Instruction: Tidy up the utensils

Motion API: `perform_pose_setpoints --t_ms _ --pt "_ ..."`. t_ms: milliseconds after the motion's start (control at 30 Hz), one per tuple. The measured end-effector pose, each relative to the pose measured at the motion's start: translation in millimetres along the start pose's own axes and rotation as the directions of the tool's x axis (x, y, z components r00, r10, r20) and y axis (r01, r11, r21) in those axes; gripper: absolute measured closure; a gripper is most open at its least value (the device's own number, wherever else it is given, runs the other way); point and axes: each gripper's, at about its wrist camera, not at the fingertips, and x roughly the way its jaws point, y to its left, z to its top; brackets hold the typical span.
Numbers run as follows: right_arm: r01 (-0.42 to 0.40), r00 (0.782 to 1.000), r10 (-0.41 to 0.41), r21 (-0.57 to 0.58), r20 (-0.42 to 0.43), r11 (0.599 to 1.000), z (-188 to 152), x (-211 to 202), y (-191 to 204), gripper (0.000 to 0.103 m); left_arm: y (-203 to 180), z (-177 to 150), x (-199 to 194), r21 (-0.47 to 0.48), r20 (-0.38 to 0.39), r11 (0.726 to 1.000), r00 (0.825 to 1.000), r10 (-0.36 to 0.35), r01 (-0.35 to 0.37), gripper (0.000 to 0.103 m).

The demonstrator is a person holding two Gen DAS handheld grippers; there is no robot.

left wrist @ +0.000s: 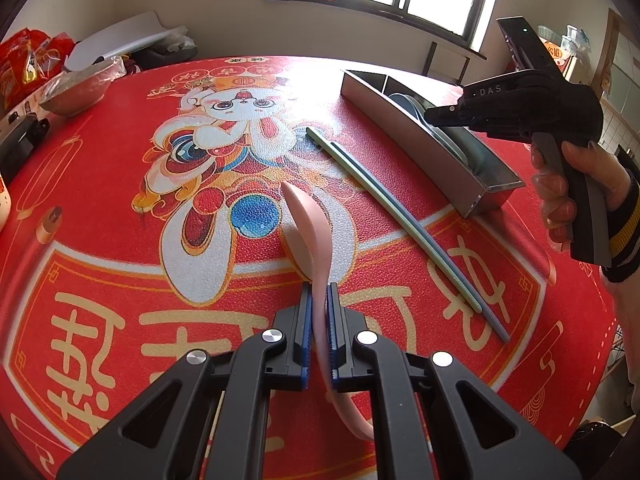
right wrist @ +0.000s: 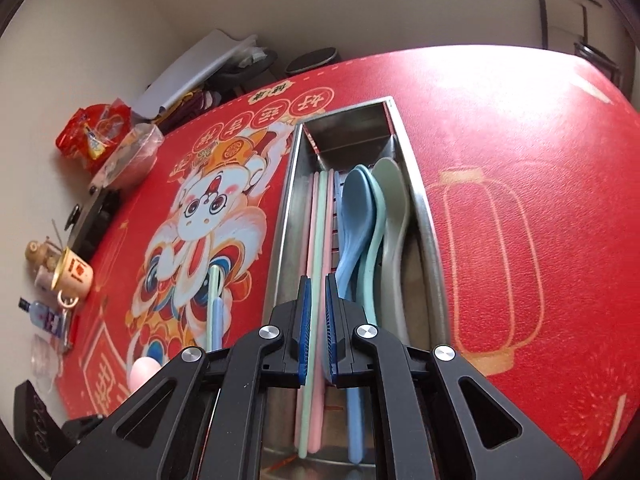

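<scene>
Left gripper (left wrist: 319, 292) is clamped on the pink spoon (left wrist: 308, 228), bowl tipped down onto the red mat (left wrist: 100, 208). Right gripper (right wrist: 316, 288) hangs over the steel tray (right wrist: 420, 200), jaws nearly together with nothing pinched; chopsticks (right wrist: 318, 216) lie below them. The spoon's handle end is cut off behind the left fingers.

The left gripper (left wrist: 319, 292) points down at a slant, its jaws clamped on a pink spoon (left wrist: 310, 232). The right gripper (right wrist: 316, 284) also angles downward, jaws nearly closed with only a narrow gap. A hand (left wrist: 568, 192) in a striped cuff squeezes its handle.
</scene>
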Motion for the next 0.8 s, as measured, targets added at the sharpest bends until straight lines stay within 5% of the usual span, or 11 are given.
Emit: perform_pose_setpoints --t_ms 100,167,233,367,533,800 --pt "0.054 0.996 -0.049 -0.073 0.075 0.996 -8.1 -19.3 -0.4 0.094 -0.2 0.1 -0.3 -0.001 0.000 1.000 1.000 -0.001 0.001 0.096" --pt "0.062 0.994 -0.050 -0.113 0.102 0.992 -15.4 -30.5 -1.7 0.078 -0.1 0.1 -0.3 -0.001 0.000 1.000 1.000 -0.001 0.001 0.096" --pt "0.051 0.990 -0.032 -0.137 0.140 0.989 -23.2 -43.0 -6.4 0.044 0.8 0.1 -0.7 -0.004 0.001 1.000 1.000 -0.005 0.005 0.096" --pt "0.056 0.982 -0.021 -0.186 0.186 0.981 -37.7 -61.6 -15.0 0.040 1.4 -0.3 -1.1 -0.007 0.002 1.000 1.000 -0.013 0.013 0.096" --pt "-0.028 0.975 0.072 -0.203 0.209 0.979 -56.5 -76.2 -33.0 0.018 -3.0 -0.6 -0.9 0.010 0.002 1.000 1.000 0.011 -0.011 0.096" --pt "-0.020 0.962 0.067 -0.178 0.266 0.984 -64.9 -83.9 -47.9 0.016 -2.6 0.7 -3.7 0.002 0.017 0.999 0.998 0.053 -0.053 0.096"
